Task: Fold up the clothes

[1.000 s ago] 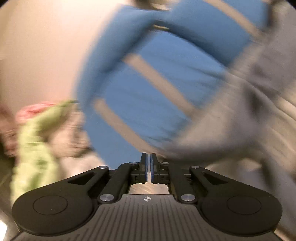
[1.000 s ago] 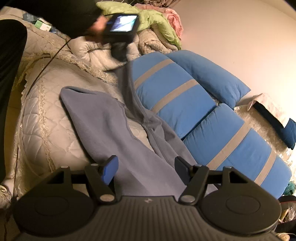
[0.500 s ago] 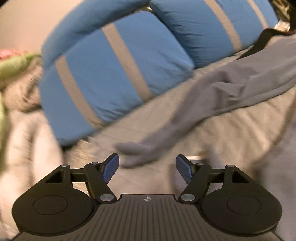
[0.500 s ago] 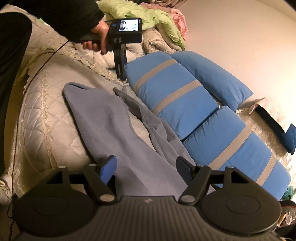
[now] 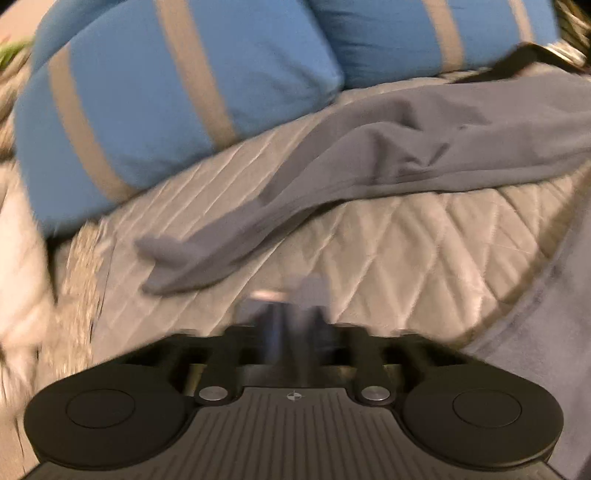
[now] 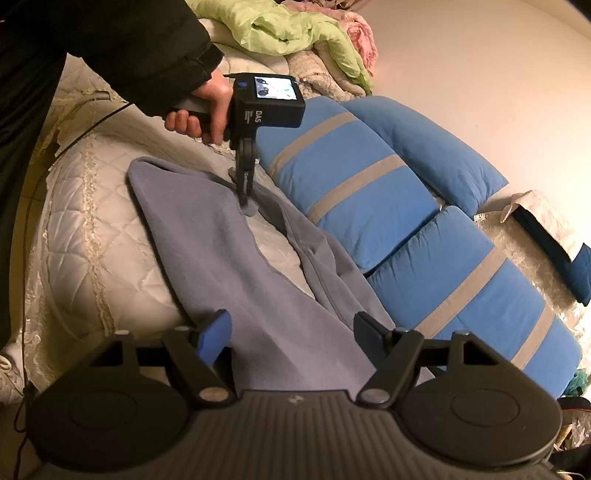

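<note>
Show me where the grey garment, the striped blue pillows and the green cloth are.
grey garment (image 6: pixel 221 258): right wrist view, on its broad flat panel.
striped blue pillows (image 6: pixel 354 206): right wrist view, on the upper pillow's blue face.
green cloth (image 6: pixel 291 33): right wrist view, on its crumpled top.

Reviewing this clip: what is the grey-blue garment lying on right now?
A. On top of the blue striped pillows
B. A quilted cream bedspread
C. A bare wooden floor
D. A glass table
B: the grey-blue garment is spread across the quilted cream bedspread, beside the blue striped pillows rather than on them; the right claw hovers open over its near end.
</note>
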`<state>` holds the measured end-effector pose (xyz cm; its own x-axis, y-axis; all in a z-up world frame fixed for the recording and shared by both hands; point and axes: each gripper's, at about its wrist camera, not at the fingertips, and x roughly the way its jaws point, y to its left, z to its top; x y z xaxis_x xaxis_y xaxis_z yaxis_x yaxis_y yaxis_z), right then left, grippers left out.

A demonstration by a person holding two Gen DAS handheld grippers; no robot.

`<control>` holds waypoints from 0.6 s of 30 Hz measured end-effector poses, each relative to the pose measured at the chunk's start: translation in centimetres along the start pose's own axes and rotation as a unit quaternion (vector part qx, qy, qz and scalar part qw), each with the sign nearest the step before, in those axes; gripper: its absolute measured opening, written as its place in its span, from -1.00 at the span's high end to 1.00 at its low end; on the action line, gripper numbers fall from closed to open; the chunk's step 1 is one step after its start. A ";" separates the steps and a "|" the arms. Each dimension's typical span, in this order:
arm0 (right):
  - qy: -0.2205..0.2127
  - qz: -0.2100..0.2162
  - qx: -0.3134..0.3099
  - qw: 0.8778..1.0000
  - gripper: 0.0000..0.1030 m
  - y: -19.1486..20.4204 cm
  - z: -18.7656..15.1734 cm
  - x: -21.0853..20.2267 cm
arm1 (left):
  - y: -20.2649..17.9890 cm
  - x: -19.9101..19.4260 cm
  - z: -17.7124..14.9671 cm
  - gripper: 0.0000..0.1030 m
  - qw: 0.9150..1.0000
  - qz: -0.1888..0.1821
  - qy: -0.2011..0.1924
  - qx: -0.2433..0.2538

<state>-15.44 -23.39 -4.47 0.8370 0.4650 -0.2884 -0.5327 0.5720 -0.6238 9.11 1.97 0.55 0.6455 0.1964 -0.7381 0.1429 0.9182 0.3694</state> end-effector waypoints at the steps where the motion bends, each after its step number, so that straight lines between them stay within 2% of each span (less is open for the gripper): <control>1: -0.001 0.000 0.000 1.000 -0.61 0.0 0.0 0.0 | 0.6 -0.4 -0.3 0.91 1.000 0.002 -0.004 -0.009; 14: -0.008 -0.001 -0.014 1.000 -0.63 0.5 0.2 -0.2 | 8.8 -8.4 -9.0 0.86 0.994 0.103 -0.018 -0.037; 15: -0.009 0.000 -0.017 1.000 -0.63 0.5 0.2 -0.2 | 9.3 -8.2 -9.5 0.85 0.993 0.110 -0.009 -0.041; 17: -0.011 0.003 -0.021 1.000 -0.64 0.8 0.3 -0.2 | 10.1 -7.8 -10.6 0.73 0.991 0.122 0.012 -0.049; 18: -0.012 0.005 -0.022 1.000 -0.64 0.9 0.4 -0.2 | 10.6 -7.6 -11.1 0.56 0.990 0.128 0.023 -0.053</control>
<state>-16.12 -22.74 -4.70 0.8285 0.4862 -0.2778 -0.5343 0.5379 -0.6521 -2.61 14.01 3.77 0.6157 0.4408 -0.6532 -0.1023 0.8666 0.4883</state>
